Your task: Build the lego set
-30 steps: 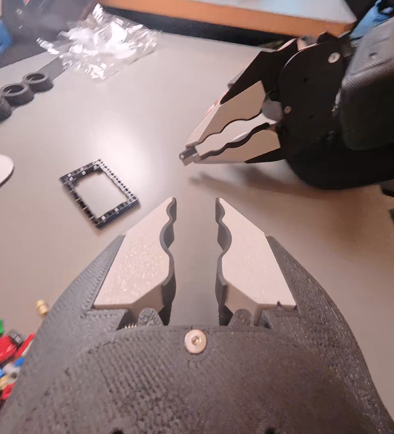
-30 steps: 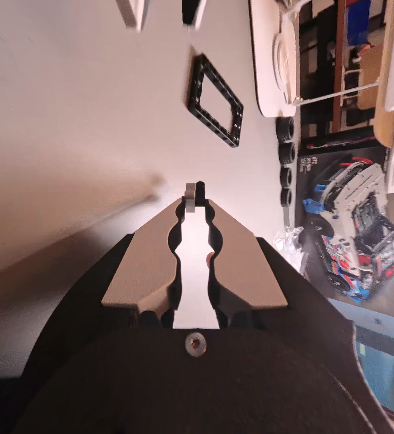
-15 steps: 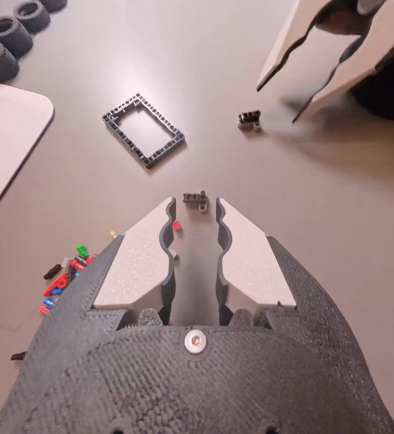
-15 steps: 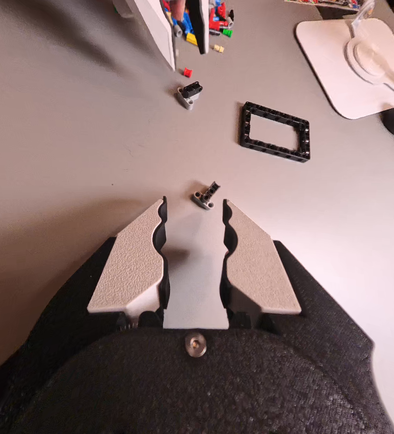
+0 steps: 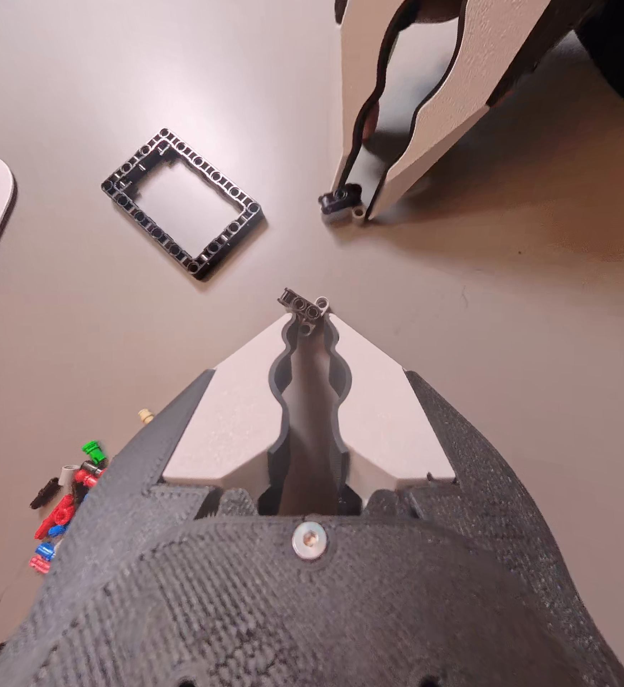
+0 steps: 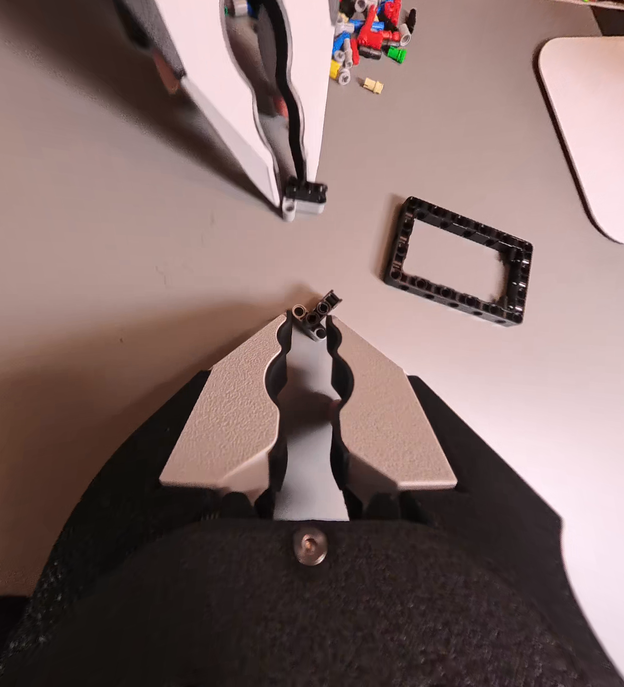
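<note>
Two small black-and-grey lego connector pieces lie on the table. My left gripper (image 5: 310,318) is shut on one piece (image 5: 303,306), which sticks out past its fingertips. My right gripper (image 6: 309,319) is shut on the other piece (image 6: 316,314). Each view also shows the other gripper farther off: the right gripper (image 5: 355,202) on its piece (image 5: 340,202), and the left gripper (image 6: 299,197) on its piece (image 6: 304,200). A black rectangular lego frame (image 5: 210,169) lies flat between them to one side; it also shows in the right wrist view (image 6: 470,226).
A pile of small red, blue, green and grey pieces (image 5: 65,498) lies by my left gripper and also shows in the right wrist view (image 6: 370,33). A tan pin (image 6: 373,84) lies beside it. A white rounded plate (image 6: 600,130) sits past the frame. Tip to tip, the grippers are about 7 cm apart. My left gripper's tips are some 9 cm from the tan pin (image 6: 373,84).
Both grippers were open half a second ago with the pieces lying in front of them. Both have moved down and forward and closed on their pieces.
</note>
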A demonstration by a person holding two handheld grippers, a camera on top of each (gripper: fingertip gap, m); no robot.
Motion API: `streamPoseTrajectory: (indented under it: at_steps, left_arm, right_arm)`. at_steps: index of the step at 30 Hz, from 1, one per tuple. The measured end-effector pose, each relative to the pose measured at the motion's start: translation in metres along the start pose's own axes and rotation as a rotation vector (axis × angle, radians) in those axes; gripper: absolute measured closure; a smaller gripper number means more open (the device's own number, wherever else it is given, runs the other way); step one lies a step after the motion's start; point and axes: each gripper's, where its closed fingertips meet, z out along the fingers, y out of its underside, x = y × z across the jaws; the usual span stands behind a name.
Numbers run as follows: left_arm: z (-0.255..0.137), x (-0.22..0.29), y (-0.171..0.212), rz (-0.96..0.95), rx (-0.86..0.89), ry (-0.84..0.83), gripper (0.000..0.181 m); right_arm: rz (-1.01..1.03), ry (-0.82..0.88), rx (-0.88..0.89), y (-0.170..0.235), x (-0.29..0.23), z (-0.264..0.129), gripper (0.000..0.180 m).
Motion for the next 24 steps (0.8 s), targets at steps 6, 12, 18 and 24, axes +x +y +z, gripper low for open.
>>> streamPoseTrajectory:
  at_steps: [6, 12, 18, 24]
  left_arm:
    - [0.001, 0.022, -0.003, -0.050, -0.006, 0.038, 0.163]
    - [-0.006, 0.026, 0.000, -0.058, -0.002, 0.074, 0.160]
    - [0.001, 0.027, -0.003, -0.058, 0.004, 0.070, 0.170]
    - [0.004, 0.024, -0.006, -0.050, 0.015, 0.030, 0.173]
  right_arm:
    - [0.070, 0.052, 0.002, -0.016, -0.003, 0.012, 0.161]
    - [0.098, 0.031, 0.041, -0.014, -0.002, 0.001, 0.156]
    - [0.007, 0.026, 0.007, -0.011, -0.003, 0.008, 0.174]
    - [-0.015, 0.019, 0.013, -0.010, -0.011, 0.005, 0.175]
